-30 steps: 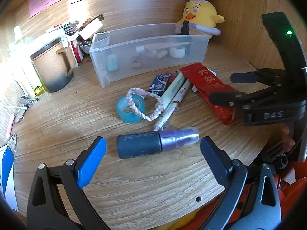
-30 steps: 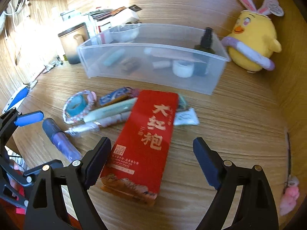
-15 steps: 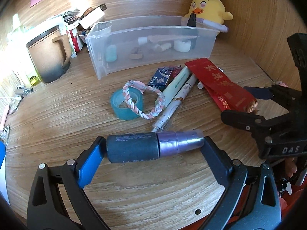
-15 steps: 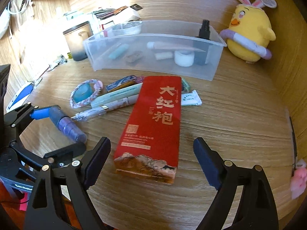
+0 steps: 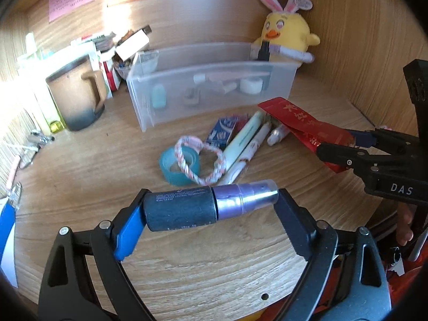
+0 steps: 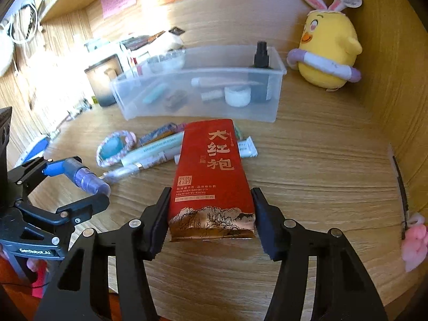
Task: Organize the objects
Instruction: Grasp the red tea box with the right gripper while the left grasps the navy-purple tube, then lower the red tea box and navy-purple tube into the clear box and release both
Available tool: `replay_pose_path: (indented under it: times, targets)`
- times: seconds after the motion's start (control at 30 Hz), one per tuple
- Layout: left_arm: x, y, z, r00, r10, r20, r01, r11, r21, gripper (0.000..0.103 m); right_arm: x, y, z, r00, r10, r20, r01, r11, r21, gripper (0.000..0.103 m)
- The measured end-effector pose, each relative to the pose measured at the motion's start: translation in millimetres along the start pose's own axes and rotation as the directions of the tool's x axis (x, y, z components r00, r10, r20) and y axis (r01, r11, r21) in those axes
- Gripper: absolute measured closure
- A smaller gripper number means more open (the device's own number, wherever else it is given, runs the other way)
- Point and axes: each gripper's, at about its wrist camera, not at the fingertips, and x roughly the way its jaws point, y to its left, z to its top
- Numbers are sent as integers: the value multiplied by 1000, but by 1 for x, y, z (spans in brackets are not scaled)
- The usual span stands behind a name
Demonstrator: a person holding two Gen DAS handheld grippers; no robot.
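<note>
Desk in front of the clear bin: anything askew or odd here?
Loose clutter: tape roll, braided loop and pens overlap in a heap outside the clear bin. The left hand-held gripper clamps the spray bottle lengthwise, end to end, an insecure-looking hold.

Pretty tight around the clear bin (image 6: 198,93). Its open top is free, but right in front sits a clutter of pens (image 5: 240,144), a teal tape roll (image 5: 178,165) and a braided loop (image 5: 199,160). A mug (image 5: 76,99) crowds the bin's left end, a plush chick (image 6: 327,53) its right. Bare surface (image 6: 321,160) lies right of that clutter.
</note>
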Motion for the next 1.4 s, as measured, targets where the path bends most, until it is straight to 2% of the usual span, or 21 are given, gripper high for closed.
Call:
replay_pose_path:
  times: [0.37,0.73,0.93,1.07,1.4]
  targets:
    - [-17,6,31,996,-11,90,14,999,-30,11,-31,-1,31,991,7,132,-5,1000,-14,50]
    - [-21,18,70,985,8,171,0,999,-46,11,-29,4,75,976,51,212,-42,998,-49,50]
    - [-9,28,96,985,2,175,11,997,-72,11,-16,4,102,970,91,224,-81,995,-52,50]
    - [-1,35,110,985,-8,170,22,996,-84,11,-8,6,118,971,80,226,-65,995,-74,50]
    - [27,43,144,990,17,141,-7,997,-73,11,15,1,153,981,72,182,-51,992,-116,50]
